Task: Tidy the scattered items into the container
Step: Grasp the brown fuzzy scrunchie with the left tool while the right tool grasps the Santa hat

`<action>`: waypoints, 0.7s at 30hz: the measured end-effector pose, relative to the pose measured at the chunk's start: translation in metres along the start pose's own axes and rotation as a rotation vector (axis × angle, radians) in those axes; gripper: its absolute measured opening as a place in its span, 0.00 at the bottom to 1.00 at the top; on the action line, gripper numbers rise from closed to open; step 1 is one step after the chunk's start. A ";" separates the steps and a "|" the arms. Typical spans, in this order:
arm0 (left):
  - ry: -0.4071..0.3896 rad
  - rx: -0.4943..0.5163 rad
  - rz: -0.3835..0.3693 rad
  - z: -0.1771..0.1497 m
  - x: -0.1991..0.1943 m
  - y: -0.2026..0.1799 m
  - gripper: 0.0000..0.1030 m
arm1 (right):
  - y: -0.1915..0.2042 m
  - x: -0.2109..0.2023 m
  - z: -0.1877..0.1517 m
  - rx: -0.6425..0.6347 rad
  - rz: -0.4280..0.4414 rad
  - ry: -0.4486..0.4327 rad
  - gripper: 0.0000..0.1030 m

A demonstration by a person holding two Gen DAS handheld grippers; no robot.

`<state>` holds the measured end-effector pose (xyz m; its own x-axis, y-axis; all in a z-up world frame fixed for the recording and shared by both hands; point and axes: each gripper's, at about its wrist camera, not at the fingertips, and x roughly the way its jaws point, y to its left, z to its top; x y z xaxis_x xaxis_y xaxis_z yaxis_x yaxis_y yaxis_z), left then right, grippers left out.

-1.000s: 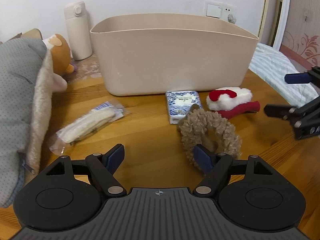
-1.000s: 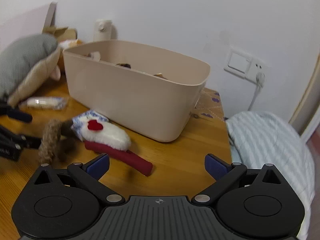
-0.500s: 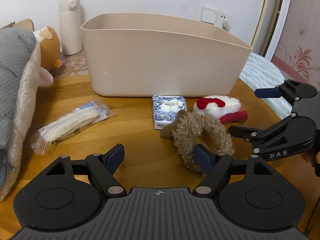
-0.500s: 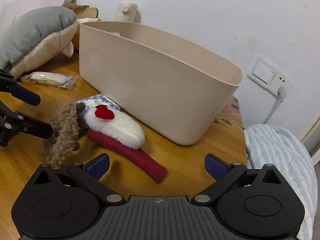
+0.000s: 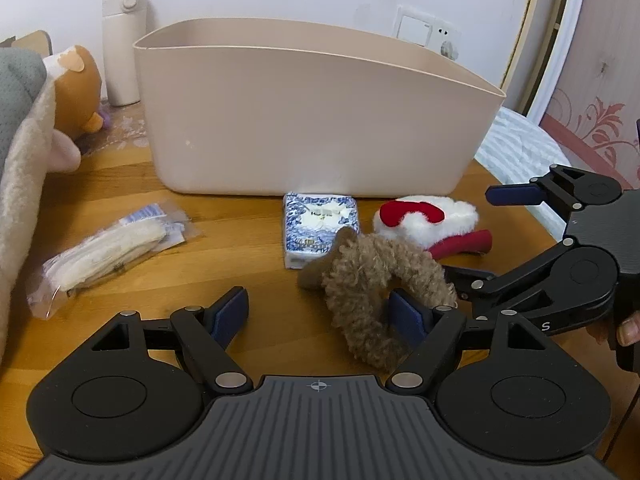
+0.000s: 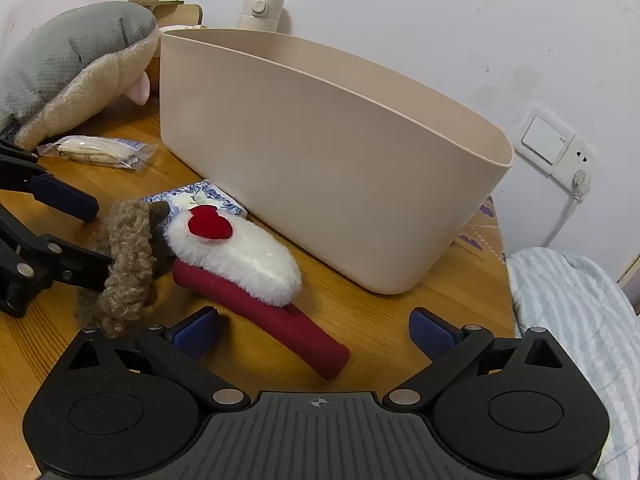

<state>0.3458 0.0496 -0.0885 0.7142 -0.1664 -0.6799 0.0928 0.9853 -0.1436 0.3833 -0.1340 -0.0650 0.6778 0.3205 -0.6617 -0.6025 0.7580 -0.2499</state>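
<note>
A beige bin [image 5: 312, 120] stands at the back of the wooden table; it also shows in the right wrist view [image 6: 332, 160]. In front of it lie a blue-and-white tissue pack [image 5: 318, 232], a brown fuzzy loop [image 5: 372, 284], a white-and-red plush clip [image 5: 428, 220] and a clear packet [image 5: 108, 248]. My left gripper [image 5: 318, 314] is open, its jaws around the near part of the brown loop [image 6: 128, 256]. My right gripper [image 6: 314, 332] is open just in front of the red stem of the plush clip [image 6: 240, 256].
A grey-and-cream plush [image 6: 68, 68] and a brown bear toy [image 5: 76, 88] lie at the left. A white flask [image 5: 122, 44] stands behind the bin. A striped cloth [image 6: 576, 312] lies off the table's right edge. A wall socket [image 6: 556, 148] is behind.
Both grippers have moved in closer to the items. The left gripper now has the brown loop between its open jaws. The right gripper has come down near the plush clip.
</note>
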 end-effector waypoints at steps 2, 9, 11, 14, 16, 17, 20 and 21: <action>-0.003 0.008 0.015 0.001 0.003 -0.003 0.76 | 0.000 0.001 0.001 0.008 0.009 -0.001 0.97; -0.015 0.018 0.016 0.001 0.004 -0.007 0.62 | -0.001 0.005 0.006 0.029 0.054 -0.006 0.88; -0.010 0.004 -0.015 0.002 0.003 -0.004 0.43 | -0.002 0.004 0.006 0.034 0.075 -0.007 0.81; 0.004 -0.013 -0.048 0.004 0.003 -0.004 0.30 | -0.002 0.002 0.008 0.038 0.108 -0.003 0.70; 0.007 -0.017 -0.062 0.004 0.003 -0.005 0.25 | -0.001 0.000 0.008 0.038 0.130 0.001 0.60; 0.007 -0.018 -0.064 0.004 0.002 -0.005 0.23 | 0.000 0.000 0.009 0.038 0.143 0.003 0.51; 0.006 -0.017 -0.065 0.003 0.000 -0.006 0.19 | 0.005 -0.003 0.009 0.025 0.163 0.006 0.31; 0.005 -0.018 -0.063 0.002 -0.001 -0.007 0.18 | 0.006 -0.004 0.009 0.019 0.167 0.009 0.25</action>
<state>0.3459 0.0431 -0.0851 0.7036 -0.2281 -0.6730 0.1251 0.9720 -0.1987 0.3801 -0.1257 -0.0575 0.5652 0.4382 -0.6990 -0.6984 0.7051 -0.1227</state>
